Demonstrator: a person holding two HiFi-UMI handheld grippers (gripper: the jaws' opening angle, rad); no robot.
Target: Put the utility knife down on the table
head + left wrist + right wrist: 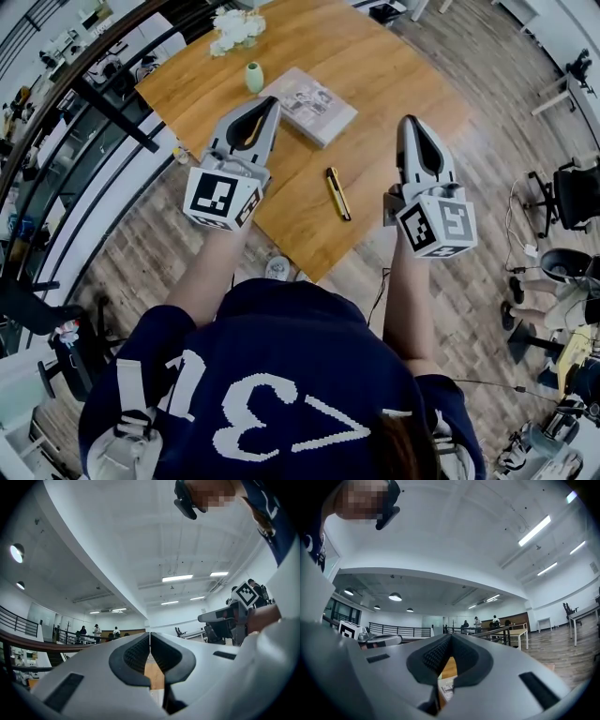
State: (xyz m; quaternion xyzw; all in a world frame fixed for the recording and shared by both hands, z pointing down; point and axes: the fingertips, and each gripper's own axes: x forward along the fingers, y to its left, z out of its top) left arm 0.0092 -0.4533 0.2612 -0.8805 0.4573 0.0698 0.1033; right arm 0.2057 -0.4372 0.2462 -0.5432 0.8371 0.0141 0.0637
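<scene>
The utility knife (337,193), yellow and black, lies flat on the wooden table (375,66) near its front corner, between my two grippers and touched by neither. My left gripper (274,101) is held above the table to the knife's left, jaws shut with nothing between them. My right gripper (409,120) hovers to the knife's right, over the table's right edge, also shut and empty. In the left gripper view the left gripper (150,637) has its pads meeting, and the same shows for the right gripper (450,637) in the right gripper view. Both point about level, out into the room.
A book (309,105) lies on the table beyond the knife, with a small green vase (254,77) and white flowers (236,28) farther back. A dark railing (103,103) runs along the left. Office chairs (572,192) stand on the wooden floor at right.
</scene>
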